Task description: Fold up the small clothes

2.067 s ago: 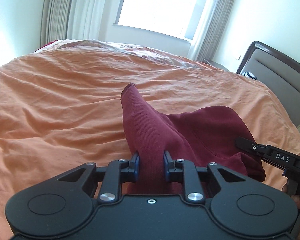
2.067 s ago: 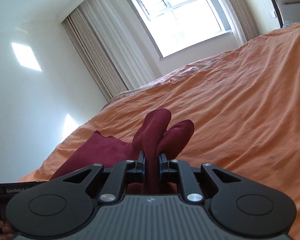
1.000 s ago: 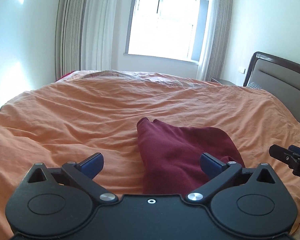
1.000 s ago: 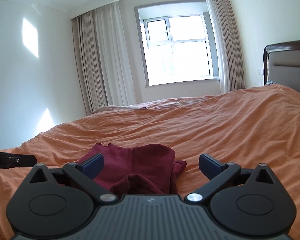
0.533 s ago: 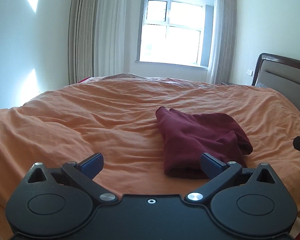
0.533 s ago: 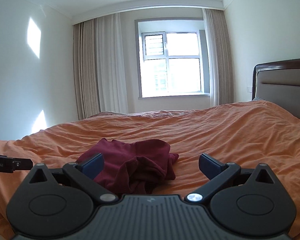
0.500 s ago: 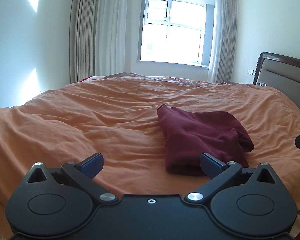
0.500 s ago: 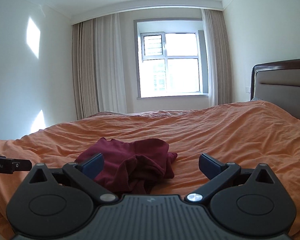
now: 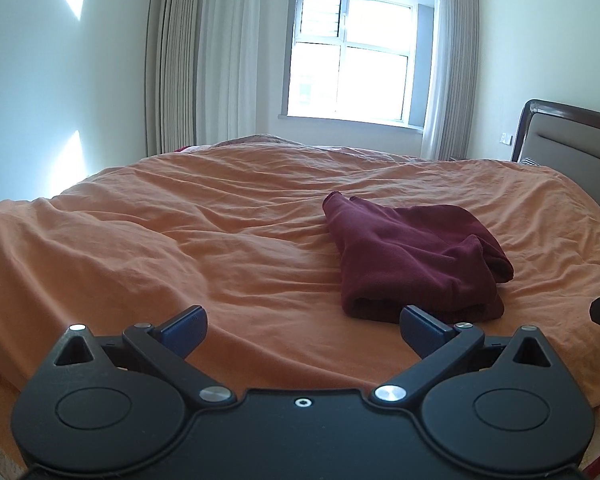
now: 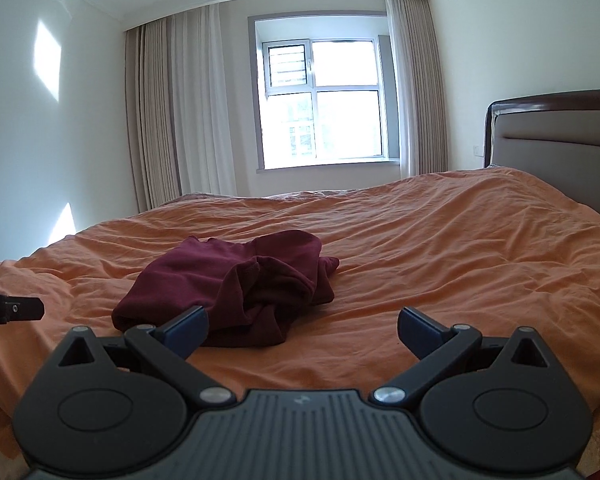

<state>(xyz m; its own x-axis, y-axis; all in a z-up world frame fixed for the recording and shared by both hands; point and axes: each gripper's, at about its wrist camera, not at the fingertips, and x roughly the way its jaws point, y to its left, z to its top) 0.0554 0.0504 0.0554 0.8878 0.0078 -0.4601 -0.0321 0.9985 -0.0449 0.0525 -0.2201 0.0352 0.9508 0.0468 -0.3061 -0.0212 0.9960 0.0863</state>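
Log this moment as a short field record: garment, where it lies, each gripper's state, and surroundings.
garment: dark red garment, loosely folded in a bundle
surface: orange bedspread, wrinkled
left gripper: open, holds nothing, short of the garment
right gripper: open, holds nothing
contact: neither gripper touches the garment
background: window, curtains, headboard

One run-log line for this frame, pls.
left hand-held gripper: open, empty | right hand-held gripper: open, empty | maroon garment: folded bundle on orange bedspread, untouched

Bedroom: bed (image 9: 220, 240), curtained window (image 10: 324, 104)
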